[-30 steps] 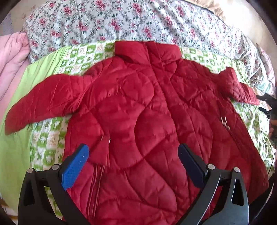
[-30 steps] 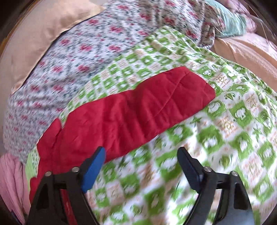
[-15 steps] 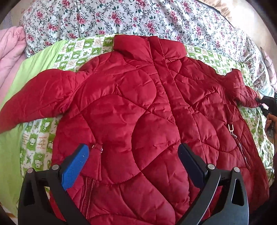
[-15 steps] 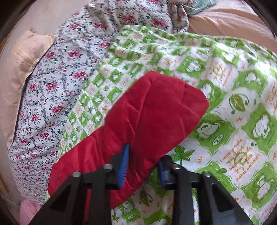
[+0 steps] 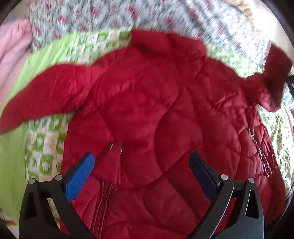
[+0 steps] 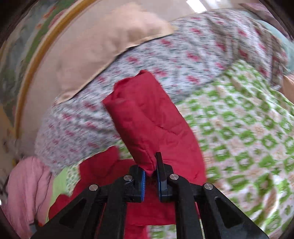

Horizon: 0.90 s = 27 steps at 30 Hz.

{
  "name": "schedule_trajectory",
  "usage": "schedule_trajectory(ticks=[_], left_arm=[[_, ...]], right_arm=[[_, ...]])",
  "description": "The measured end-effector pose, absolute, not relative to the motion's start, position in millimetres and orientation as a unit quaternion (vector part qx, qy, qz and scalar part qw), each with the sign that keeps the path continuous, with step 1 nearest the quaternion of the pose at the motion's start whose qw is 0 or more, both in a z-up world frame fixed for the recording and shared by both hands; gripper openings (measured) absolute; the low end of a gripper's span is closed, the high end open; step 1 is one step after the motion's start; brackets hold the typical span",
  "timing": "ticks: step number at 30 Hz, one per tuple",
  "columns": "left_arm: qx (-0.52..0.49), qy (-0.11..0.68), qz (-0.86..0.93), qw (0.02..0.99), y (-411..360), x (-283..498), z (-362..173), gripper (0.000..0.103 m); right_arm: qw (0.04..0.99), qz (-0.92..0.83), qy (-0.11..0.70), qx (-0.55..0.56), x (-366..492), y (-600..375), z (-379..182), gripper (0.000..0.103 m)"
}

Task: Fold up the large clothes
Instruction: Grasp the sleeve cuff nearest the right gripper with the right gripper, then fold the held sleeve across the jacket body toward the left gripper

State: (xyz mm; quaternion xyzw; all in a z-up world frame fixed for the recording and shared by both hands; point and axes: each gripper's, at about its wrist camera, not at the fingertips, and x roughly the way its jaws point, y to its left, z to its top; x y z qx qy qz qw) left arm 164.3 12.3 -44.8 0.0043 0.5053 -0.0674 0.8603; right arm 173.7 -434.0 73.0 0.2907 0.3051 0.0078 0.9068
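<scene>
on the bed we see the red quilted jacket (image 5: 158,117) spread front-up over a green-and-white patterned sheet (image 5: 46,147), its collar toward a floral quilt (image 5: 165,16) at the far side. our left gripper (image 5: 141,171) hovers above the jacket's lower front with its jaws wide apart and nothing between them; its blue pad (image 5: 79,176) sits over the hem near a small zipper pull (image 5: 116,147). one sleeve (image 5: 47,92) lies stretched out flat toward a pink blanket (image 5: 12,53). our right gripper (image 6: 150,176) is clamped narrowly on the cuff end of the other sleeve (image 6: 147,117), which stands lifted off the sheet, its free end above the closed jaws. from the left wrist view that raised sleeve shows at the far right edge. a tan pillow (image 6: 110,44) rests on the floral quilt. both views are blurred.
</scene>
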Motion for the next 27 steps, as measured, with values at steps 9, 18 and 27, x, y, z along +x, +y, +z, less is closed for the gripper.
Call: schedule_trajectory(ticks=[9, 18, 27], left_arm=[[-0.05, 0.489, -0.093, 0.866, 36, 159, -33, 0.103], [-0.081, 0.487, -0.093, 0.864, 54, 164, -25, 0.103], [-0.125, 0.48, -0.104, 0.862, 75, 189, -18, 0.103]], right_arm=[[0.888, 0.138, 0.362, 0.247, 212, -295, 61, 0.009], [0.852, 0.222, 0.427, 0.205, 242, -181, 19, 0.009], [0.815, 0.263, 0.488, 0.165, 253, -100, -28, 0.014]])
